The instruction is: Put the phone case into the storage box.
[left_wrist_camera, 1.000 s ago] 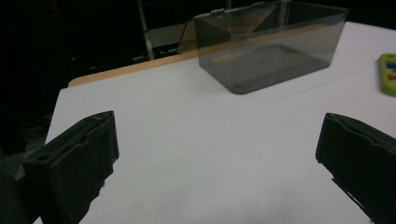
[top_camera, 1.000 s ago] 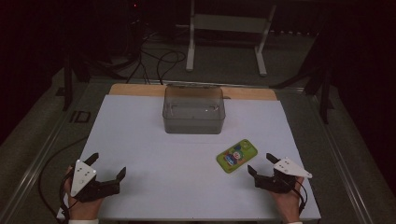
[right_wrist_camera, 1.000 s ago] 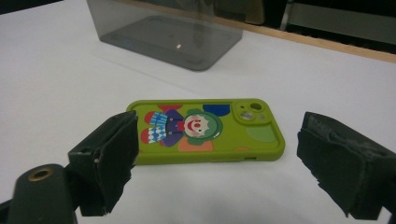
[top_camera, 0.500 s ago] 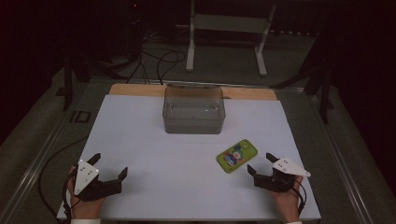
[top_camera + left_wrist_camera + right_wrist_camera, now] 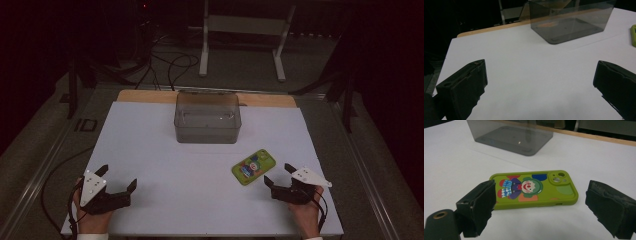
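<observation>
Right gripper view: phone case (image 5: pixel 534 190) lies flat on the white table (image 5: pixel 599 160), just ahead of the right claw (image 5: pixel 544 212), between its spread jaws, untouched. Risk: thin, low edge; jaws closing too high could slip over it or skid it away. Case is lime green, clown print, camera cutout. Left claw (image 5: pixel 117 181) spread, empty, well apart.

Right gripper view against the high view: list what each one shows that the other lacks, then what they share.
Right gripper view alone: the clown picture and camera cutout on the green phone case, close between the open jaws of the right hand-held gripper. High view alone: the left hand-held gripper, open, both of the person's hands, the floor cables and a white stand beyond the table. Shared: the phone case, the clear grey bin and the white table.
</observation>
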Demonstrator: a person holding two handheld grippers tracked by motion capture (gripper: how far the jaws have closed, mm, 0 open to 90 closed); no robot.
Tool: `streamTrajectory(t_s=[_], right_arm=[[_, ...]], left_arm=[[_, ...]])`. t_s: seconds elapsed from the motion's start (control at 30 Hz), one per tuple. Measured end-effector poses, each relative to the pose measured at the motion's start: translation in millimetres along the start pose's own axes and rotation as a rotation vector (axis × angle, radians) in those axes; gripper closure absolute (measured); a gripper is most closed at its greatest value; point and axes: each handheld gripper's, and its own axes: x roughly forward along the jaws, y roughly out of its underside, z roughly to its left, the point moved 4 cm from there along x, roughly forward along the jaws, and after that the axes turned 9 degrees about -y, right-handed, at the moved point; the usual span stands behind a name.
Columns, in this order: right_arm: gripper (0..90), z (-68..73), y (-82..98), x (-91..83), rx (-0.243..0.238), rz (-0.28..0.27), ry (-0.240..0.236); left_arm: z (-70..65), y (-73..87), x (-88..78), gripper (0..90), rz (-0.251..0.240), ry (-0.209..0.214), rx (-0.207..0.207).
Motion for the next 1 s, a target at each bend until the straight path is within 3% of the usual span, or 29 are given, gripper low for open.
streamTrajectory(t_s=[0.5,1.0], right_arm=[[9.8,-10.2,-19.8,6.5,0.001,0.023,0.022],[9.8,-26.7,-23.7,26.7,0.033,0.116,0.034]], left_arm=[[-0.7,0.7,2.8,0.0,-0.003,0.005,-0.003],[-5.5,1.1,4.3,0.0,0.002,0.015,0.019]])
